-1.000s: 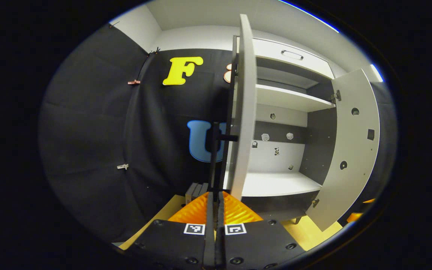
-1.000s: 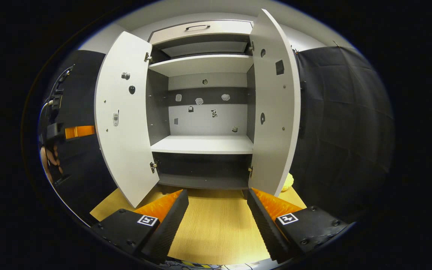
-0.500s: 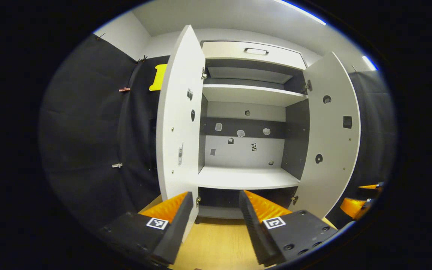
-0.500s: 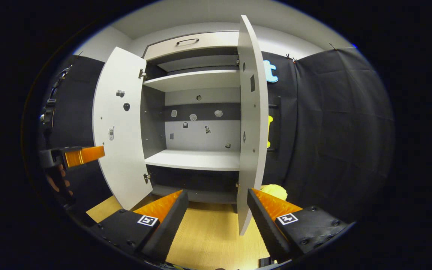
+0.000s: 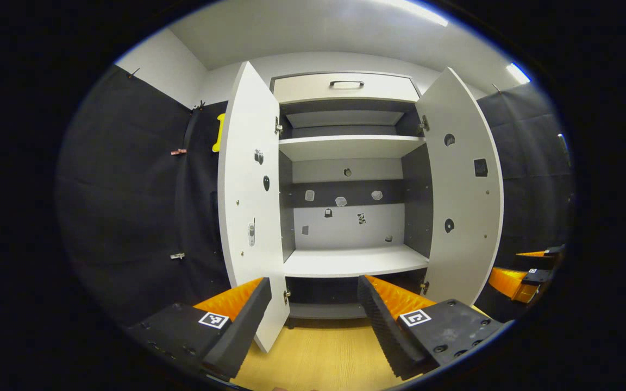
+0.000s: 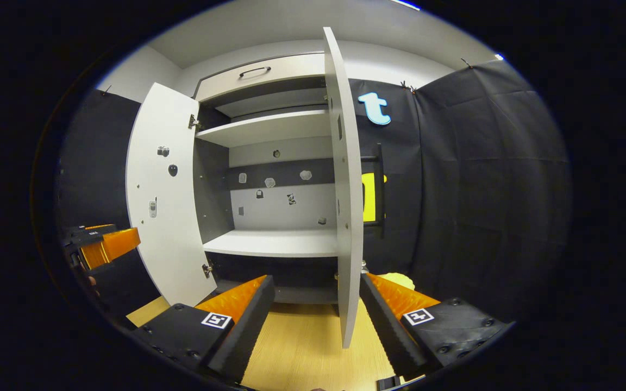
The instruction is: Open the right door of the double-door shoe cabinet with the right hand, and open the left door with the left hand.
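Released since a second ago: the left gripper [image 5: 313,320], then clamped shut on the black handle of the left door, now has its jaws spread wide and holds nothing; its view has swung round to face the cabinet front.

Item, shoe cabinet [image 5: 345,260]: pale grey, standing on a wood-grain floor [image 5: 324,358] against the booth wall. Both doors stand open.
Item, left door [image 5: 248,217]: swung outward, inner face showing small fittings.
Item, right door [image 5: 465,201]: swung outward; in the right gripper view it is seen edge-on [image 6: 345,217], its lower corner between that gripper's fingers without touching them.
Item, right gripper [image 6: 318,320]: jaws wide apart, holding nothing; also seen at the right edge of the left gripper view [image 5: 525,271].
Item, top drawer [image 5: 345,87] with handle, closed.
Writing: square coded markers on each gripper's fingers; no legible text or brand.
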{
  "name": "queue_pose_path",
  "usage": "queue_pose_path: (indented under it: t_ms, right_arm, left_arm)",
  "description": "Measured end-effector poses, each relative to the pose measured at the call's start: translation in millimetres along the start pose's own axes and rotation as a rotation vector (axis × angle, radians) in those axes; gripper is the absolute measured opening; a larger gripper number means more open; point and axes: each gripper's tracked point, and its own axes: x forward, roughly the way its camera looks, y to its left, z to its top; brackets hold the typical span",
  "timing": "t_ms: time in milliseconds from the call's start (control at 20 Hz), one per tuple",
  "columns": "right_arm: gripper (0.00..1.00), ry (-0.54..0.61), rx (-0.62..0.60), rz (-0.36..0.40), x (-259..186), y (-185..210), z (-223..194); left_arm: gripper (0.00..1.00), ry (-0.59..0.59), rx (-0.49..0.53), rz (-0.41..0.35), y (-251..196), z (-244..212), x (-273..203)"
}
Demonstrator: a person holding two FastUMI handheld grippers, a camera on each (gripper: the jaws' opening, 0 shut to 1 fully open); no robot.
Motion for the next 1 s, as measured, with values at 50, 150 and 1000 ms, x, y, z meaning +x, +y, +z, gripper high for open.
queue_pose_path:
  t_ms: [50,150,1000]
  right_arm:
    - [0.99,0.007,0.0,0.006,-1.5,3.7,-2.1]
    - [0.99,-0.01,-0.015,0.01,-5.3,6.0,-1.3]
    - [0.99,-0.056,-0.056,0.002,-14.1,29.1,-3.6]
  left_arm:
    - [0.99,0.005,-0.017,0.001,2.1,-4.5,-0.3]
    - [0.98,0.02,-0.052,-0.001,3.9,-14.3,1.7]
    - [0.98,-0.004,0.006,-0.018,21.8,-39.0,-19.4]
